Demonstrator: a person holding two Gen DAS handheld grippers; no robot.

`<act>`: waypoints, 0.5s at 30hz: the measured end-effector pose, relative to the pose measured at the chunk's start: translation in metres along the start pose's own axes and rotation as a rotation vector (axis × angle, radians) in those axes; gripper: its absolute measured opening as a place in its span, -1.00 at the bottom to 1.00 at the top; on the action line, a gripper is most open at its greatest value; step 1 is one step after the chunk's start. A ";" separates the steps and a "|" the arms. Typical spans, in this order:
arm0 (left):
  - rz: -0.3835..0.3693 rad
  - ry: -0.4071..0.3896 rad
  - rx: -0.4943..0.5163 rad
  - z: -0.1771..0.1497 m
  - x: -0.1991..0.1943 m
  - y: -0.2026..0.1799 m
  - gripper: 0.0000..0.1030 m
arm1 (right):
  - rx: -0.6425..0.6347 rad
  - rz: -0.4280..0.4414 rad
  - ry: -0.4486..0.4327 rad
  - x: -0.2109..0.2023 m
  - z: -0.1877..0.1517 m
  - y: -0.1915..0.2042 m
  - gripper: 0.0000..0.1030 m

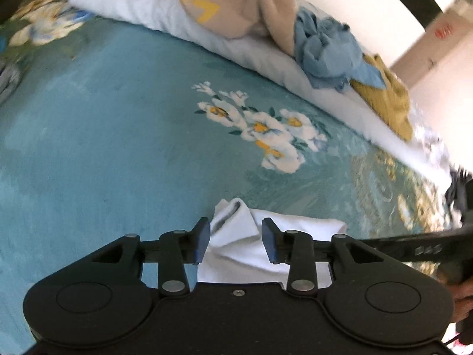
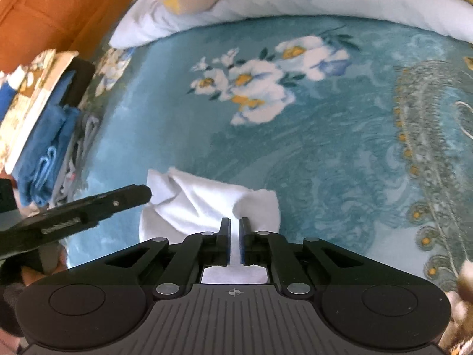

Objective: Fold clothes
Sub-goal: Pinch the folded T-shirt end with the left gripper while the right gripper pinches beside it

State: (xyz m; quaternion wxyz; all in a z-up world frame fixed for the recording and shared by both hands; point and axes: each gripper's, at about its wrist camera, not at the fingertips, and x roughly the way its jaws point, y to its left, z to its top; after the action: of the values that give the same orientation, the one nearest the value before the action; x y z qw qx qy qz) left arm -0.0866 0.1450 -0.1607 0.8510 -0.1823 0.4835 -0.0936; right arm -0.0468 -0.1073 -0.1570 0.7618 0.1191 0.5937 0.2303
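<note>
The white garment [image 2: 207, 204] lies bunched on the blue floral blanket [image 1: 103, 118] of the bed, at the near edge, directly below both tools.

Right hand-held gripper [image 2: 235, 236]: jaws drawn almost together on a raised fold of the white cloth; a thin strip of fabric shows between the pads. It is gripping the garment.

Left hand-held gripper [image 1: 236, 242]: jaws apart, straddling a peaked ridge of the same cloth. The pads do not press the fabric. Its finger also appears in the right wrist view, pointing at the garment's left edge.

Handling properties, judged from appearance:
- Soft and limp. The cloth holds creases and slumps into loose folds; it will not keep a shape unsupported.
- Light. A single pinch lifts a fold with no visible strain.
- Not fragile, not slippery; the fabric looks matte and should hold in the pads.

Where to take hold: pinch at an edge or corner, not mid-panel, so that the cloth hangs flat when lifted. Two holds set well apart along one hem would keep the panel spread. The garment type and its hems cannot be told from this bunched state.

Whether the bundle is partly folded or merely crumpled cannot be settled here.

Other clothes (beige [image 1: 236, 3], blue [image 1: 328, 53], mustard [image 1: 387, 100]) lie heaped on a white quilt [image 1: 260, 56] at the far side. A folded stack [image 2: 44, 136] sits at the left.
</note>
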 end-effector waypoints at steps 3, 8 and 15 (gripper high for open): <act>0.011 0.021 0.060 0.005 0.014 -0.002 -0.30 | 0.013 -0.005 -0.013 -0.002 0.000 -0.006 -0.94; -0.069 0.033 0.077 0.006 0.024 0.001 -0.70 | 0.031 -0.009 -0.040 0.001 0.005 -0.007 -0.86; -0.152 0.004 0.013 0.009 0.020 0.017 -0.80 | 0.043 0.038 -0.075 -0.007 0.004 0.001 -0.86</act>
State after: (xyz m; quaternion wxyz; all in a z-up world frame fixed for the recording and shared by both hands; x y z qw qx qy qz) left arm -0.0689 0.1561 -0.1794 0.8418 -0.2129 0.4692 -0.1611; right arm -0.0445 -0.1098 -0.1498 0.7762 0.1551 0.5673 0.2274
